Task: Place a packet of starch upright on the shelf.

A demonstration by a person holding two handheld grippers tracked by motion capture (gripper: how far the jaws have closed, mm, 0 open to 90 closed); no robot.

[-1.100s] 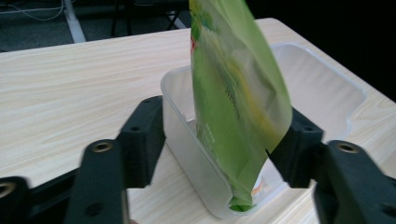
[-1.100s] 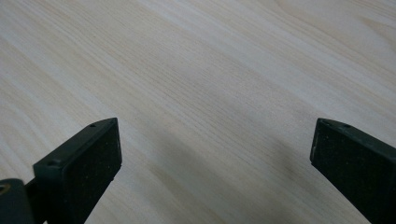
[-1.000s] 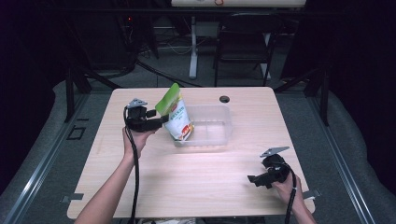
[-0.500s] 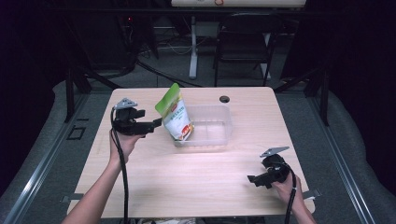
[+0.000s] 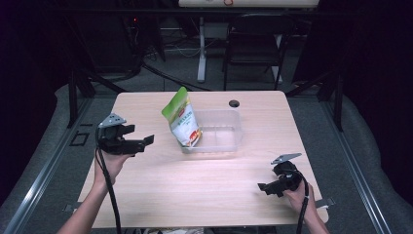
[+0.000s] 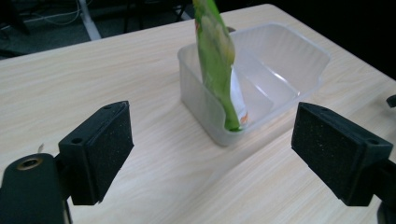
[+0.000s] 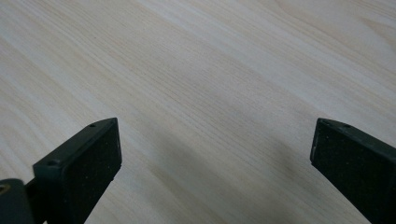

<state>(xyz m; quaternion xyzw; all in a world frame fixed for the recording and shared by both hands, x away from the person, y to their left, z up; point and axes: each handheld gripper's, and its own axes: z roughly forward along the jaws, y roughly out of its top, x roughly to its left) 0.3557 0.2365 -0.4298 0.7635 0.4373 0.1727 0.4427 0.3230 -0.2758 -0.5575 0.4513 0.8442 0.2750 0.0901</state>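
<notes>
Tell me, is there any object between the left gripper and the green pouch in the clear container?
Nothing visible does. The left gripper is open, its jaws having just been opening with nothing between them, and only bare table lies before the green pouch, which leans inside the clear container.

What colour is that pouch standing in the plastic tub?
The pouch is mostly green, with a white front panel and a red-orange patch low down; the high view shows it best.

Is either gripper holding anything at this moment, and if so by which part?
Nothing is held. The left gripper, jaws just opened, is apart from the green pouch leaning in the clear tub; the right gripper is open over bare table.
</notes>
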